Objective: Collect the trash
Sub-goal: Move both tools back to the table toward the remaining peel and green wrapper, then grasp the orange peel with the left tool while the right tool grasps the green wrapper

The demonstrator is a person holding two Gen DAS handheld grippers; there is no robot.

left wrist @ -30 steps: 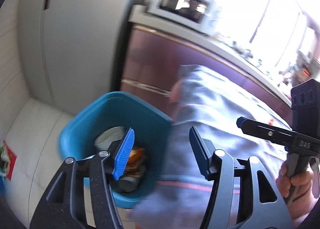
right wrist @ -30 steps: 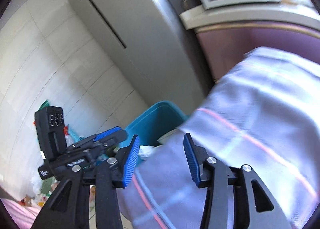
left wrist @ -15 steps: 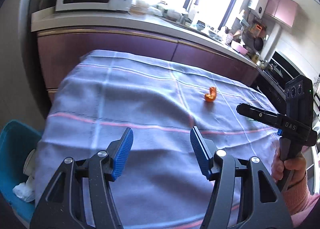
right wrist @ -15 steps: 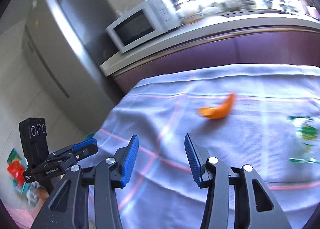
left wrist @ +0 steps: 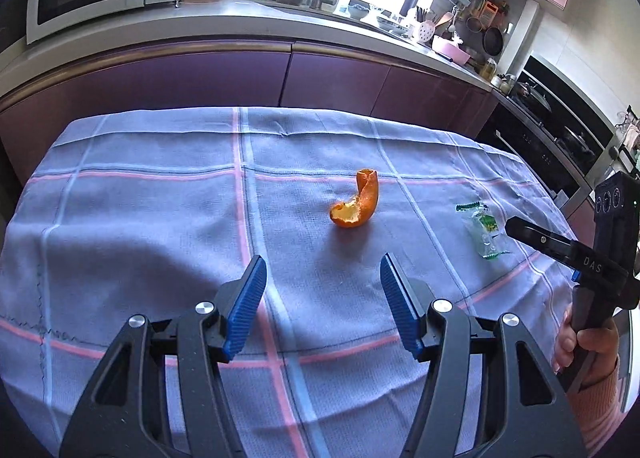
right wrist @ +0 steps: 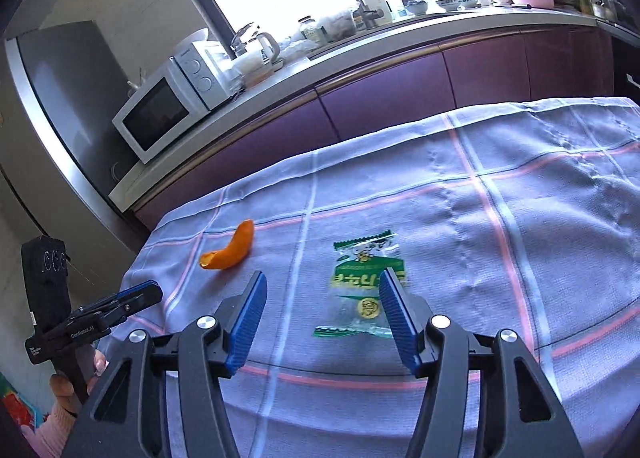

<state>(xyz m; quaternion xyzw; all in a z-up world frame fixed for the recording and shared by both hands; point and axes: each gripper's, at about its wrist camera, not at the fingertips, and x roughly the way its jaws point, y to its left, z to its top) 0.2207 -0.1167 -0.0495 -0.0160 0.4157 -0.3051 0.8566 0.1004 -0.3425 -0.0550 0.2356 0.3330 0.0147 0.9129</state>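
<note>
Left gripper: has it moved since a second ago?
Yes. The left gripper swung away from the blue bin, now out of view, and faces the orange peel on the tablecloth.

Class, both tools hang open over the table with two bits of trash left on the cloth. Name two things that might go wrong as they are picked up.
1. The wrapper lies flat and thin on the cloth; the right tool may pinch cloth with it or slip off.
2. The peel is curled and stands on edge; the left tool may knock it over or away instead of gripping it.
</note>
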